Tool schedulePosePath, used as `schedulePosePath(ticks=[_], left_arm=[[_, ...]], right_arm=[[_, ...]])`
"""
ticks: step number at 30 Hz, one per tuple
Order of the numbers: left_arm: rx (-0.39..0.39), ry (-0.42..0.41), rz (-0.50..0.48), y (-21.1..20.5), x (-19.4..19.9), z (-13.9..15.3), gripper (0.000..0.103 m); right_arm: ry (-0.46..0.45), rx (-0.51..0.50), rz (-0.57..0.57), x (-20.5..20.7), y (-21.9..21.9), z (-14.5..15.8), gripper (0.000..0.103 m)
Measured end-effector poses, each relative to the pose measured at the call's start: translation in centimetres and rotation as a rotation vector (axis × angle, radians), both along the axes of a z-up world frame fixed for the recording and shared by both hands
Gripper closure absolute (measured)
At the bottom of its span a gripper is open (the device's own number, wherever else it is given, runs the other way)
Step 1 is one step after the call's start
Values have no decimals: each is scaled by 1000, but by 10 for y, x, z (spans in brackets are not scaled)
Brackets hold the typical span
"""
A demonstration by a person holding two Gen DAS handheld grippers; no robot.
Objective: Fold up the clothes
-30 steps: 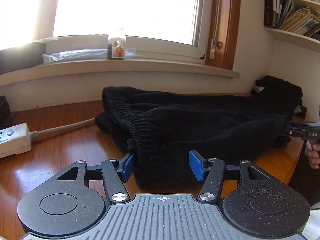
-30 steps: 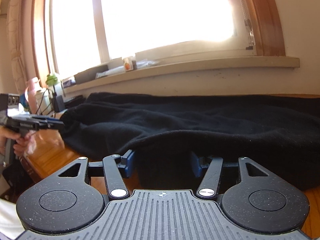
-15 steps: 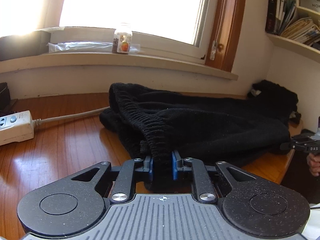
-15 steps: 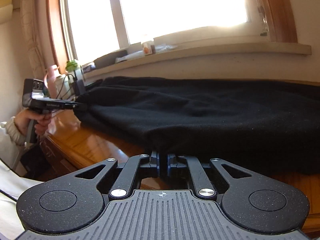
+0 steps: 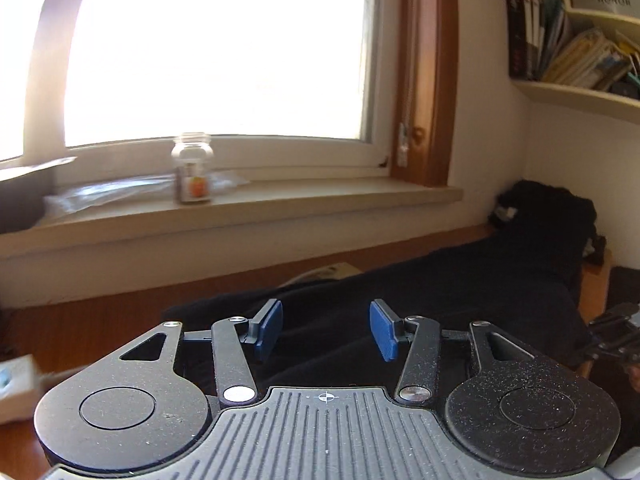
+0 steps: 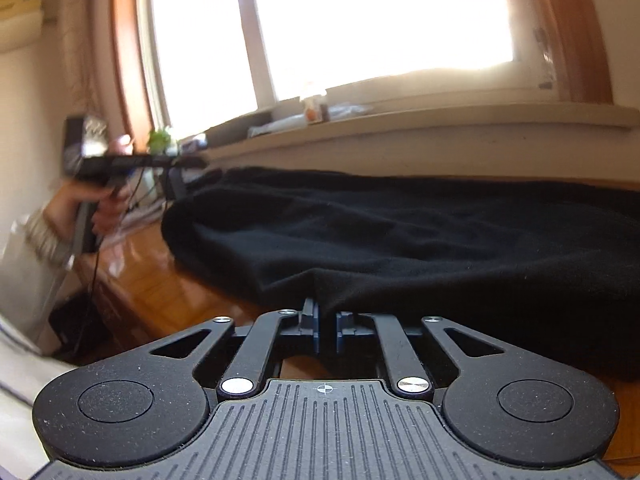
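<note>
From the left wrist camera, the left gripper [image 5: 326,330] is hanging over the black garment [image 5: 440,304], which is lying spread along the wooden tabletop [image 5: 92,320] under the windowsill [image 5: 240,216]. Its jaws are standing apart and opening, the blue pads [image 5: 269,328] clear of the cloth with nothing pinched between them. A glass jar [image 5: 192,168] is standing on the sill beside a clear plastic bag [image 5: 120,192]. Books [image 5: 560,48] are filling a wall shelf at the upper right, and a white power strip [image 5: 14,384] is showing at the left edge.

From the right wrist camera, the right gripper [image 6: 327,328] is clamping the near edge of the black garment [image 6: 420,232], its jaws drawn almost together on a small peak of fabric. Farther left, a hand [image 6: 100,208] is holding the left gripper [image 6: 192,162] above the garment's far end; the blur is making it hard to say whether it is touching the cloth.
</note>
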State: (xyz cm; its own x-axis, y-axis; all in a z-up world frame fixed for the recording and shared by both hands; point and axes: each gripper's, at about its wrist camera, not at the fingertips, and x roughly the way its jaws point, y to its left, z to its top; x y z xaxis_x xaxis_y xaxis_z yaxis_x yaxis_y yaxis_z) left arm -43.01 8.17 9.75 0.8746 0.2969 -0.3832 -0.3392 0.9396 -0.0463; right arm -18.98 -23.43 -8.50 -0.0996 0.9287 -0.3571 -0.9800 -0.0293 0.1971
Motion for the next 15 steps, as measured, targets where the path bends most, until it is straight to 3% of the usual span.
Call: schedulePosePath(ticks=[8, 13, 15], left_arm=[[35, 133, -114, -4, 114, -28, 40], [32, 250, -83, 19, 140, -68, 40], [11, 258, -85, 27, 143, -72, 39]], right_arm=[[-76, -10, 42, -1, -16, 6, 95], [-108, -9, 46, 4, -33, 17, 93], [-108, 13, 26, 11, -46, 27, 88]])
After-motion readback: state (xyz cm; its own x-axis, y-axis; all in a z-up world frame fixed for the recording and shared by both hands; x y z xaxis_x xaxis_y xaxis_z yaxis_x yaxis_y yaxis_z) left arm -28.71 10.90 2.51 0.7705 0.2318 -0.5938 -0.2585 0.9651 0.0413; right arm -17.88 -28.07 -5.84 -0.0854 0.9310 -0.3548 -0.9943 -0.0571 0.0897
